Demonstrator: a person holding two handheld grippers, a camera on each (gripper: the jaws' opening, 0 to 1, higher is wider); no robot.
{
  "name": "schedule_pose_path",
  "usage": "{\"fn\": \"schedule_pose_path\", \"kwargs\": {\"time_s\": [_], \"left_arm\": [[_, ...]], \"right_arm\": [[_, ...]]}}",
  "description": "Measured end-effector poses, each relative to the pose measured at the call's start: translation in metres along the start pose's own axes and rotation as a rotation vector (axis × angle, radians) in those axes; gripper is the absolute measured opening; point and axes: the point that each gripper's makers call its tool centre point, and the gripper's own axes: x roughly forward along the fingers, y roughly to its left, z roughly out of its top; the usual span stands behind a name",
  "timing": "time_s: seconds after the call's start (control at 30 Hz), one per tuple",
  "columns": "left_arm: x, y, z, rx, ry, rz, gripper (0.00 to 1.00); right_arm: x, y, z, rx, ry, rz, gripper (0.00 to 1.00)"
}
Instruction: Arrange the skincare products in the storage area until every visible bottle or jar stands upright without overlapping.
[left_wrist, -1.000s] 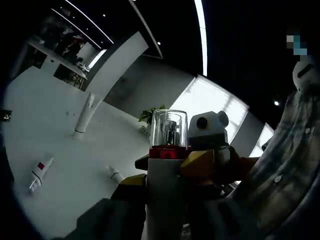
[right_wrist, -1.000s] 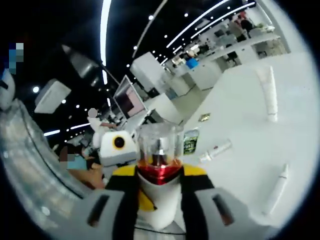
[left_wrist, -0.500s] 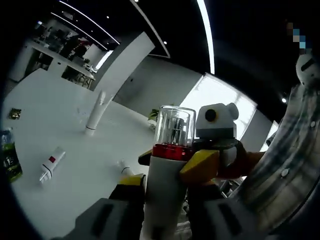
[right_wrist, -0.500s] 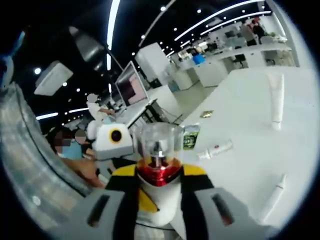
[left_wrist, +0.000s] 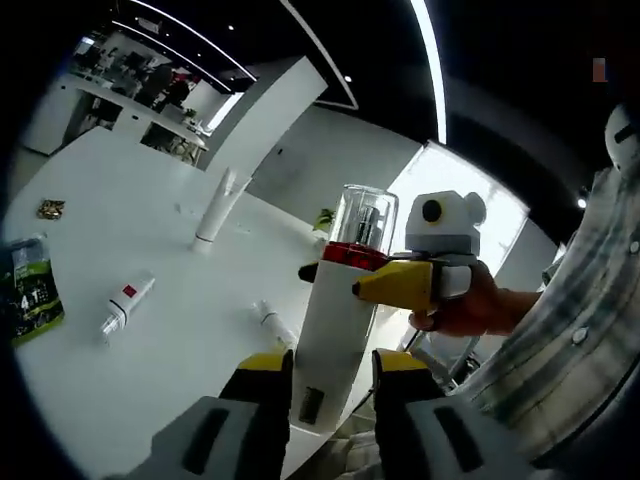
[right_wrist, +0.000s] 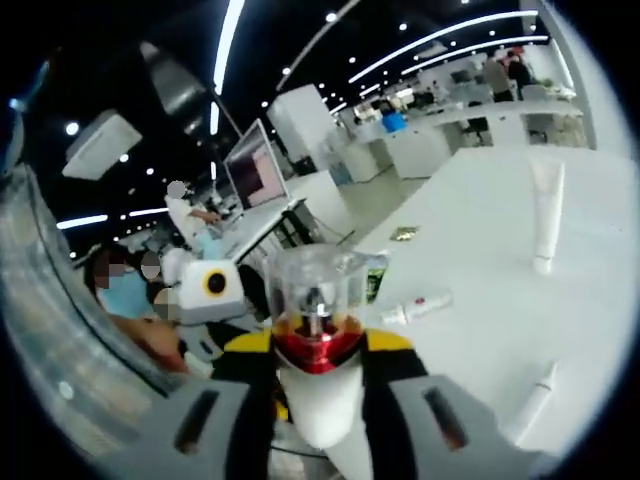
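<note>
A white pump bottle with a red collar and a clear cap is held in the air. In the left gripper view my right gripper comes in from the right, its yellow jaws shut just under the collar. The bottle's lower end sits between the jaws of my left gripper, with a gap on the right side. In the right gripper view the same bottle fills the space between the jaws of my right gripper.
On the white table a tall white tube stands upright. A small tube with a red mark and a small white bottle lie flat. A green packet lies at the left. A person's hand holds the right gripper.
In the left gripper view the bottle now looks smaller and farther out, no longer filling the gap between the left jaws. The right gripper has kept its hold.
</note>
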Motion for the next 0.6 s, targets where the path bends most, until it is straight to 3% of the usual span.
{"fn": "schedule_pose_path", "kwargs": {"time_s": [0.2,0.6], "left_arm": [[-0.006,0.008,-0.012,-0.017,0.020,0.045,0.34],[-0.007,0.014,-0.015,-0.054,0.004,0.079,0.34]], "right_arm": [[-0.003,-0.014,0.009,-0.045,0.003,-0.043,0.29],[-0.016,-0.050,0.031,-0.123,-0.002,-0.126,0.29]]}}
